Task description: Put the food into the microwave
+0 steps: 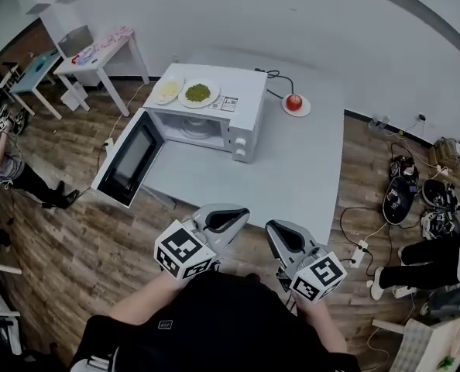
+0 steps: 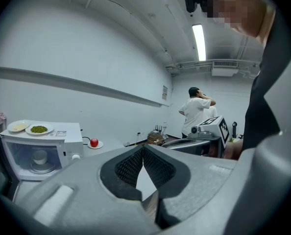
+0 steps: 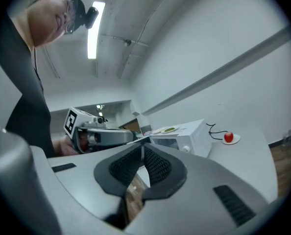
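Observation:
A white microwave [image 1: 214,111] stands on the pale table [image 1: 307,169], its door [image 1: 129,160] swung open to the left. On its top sit a plate of green food [image 1: 197,93] and a plate of pale yellow food [image 1: 166,91]. A red apple [image 1: 294,102] rests on a small plate behind the microwave's right side. Both grippers hang low by my body, off the table's near edge. The left gripper [image 1: 231,211] [image 2: 143,151] is shut, nothing in it. The right gripper [image 1: 280,227] [image 3: 142,150] has its jaw tips together, also holding nothing.
White side tables [image 1: 98,53] stand at the back left. Shoes and cables [image 1: 406,191] lie on the wooden floor to the right, with a power strip [image 1: 358,251] near the table. A person in a white shirt [image 2: 197,114] stands across the room.

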Demonstrator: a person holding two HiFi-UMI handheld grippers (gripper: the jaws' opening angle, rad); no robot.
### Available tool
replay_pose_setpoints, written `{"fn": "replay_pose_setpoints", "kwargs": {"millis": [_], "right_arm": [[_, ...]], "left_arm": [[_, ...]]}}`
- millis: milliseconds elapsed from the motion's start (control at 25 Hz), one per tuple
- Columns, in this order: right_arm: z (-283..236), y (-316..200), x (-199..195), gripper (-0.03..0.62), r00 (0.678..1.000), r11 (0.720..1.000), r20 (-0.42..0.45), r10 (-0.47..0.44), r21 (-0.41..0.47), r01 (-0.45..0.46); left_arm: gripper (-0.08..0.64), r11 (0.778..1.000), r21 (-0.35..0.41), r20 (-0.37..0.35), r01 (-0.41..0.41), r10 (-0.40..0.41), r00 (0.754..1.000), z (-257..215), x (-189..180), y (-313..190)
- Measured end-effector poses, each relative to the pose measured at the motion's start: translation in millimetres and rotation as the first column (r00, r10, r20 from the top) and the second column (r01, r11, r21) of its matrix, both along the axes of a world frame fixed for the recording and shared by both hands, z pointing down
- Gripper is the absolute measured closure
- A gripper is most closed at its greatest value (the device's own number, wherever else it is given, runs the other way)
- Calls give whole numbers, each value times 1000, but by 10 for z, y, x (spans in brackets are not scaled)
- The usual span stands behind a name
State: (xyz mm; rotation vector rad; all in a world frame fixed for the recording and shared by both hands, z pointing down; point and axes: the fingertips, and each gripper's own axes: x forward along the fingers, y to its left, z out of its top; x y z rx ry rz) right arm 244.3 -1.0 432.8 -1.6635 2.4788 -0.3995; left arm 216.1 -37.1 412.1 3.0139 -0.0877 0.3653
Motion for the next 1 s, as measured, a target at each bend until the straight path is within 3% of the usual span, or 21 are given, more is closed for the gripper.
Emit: {"fn": "replay_pose_setpoints", "kwargs": {"millis": [80, 240, 400, 560, 1000], "right_arm": [[-96, 136, -65, 569, 999, 999, 44, -23, 51, 21], [-215, 217, -72, 577, 999, 995, 29, 15, 97, -18], [-344, 104, -98, 578, 999, 993, 30, 34, 116, -37], [-482, -66, -153, 578, 998, 988, -15, 61, 142, -59], [-455, -304, -395, 578, 997, 994, -55, 50, 101, -44]], "left_arm": [[550, 1000, 18, -3, -26, 26, 1000, -52, 50, 95], [551, 997, 55, -35, -48, 50, 998, -197, 54, 183], [549, 995, 96, -68, -3, 10, 998, -319, -154, 79], [551, 995, 86, -95, 42, -34, 995, -363, -342, -133], [551, 996, 63, -128, 56, -47, 991, -383, -578, -340]]}}
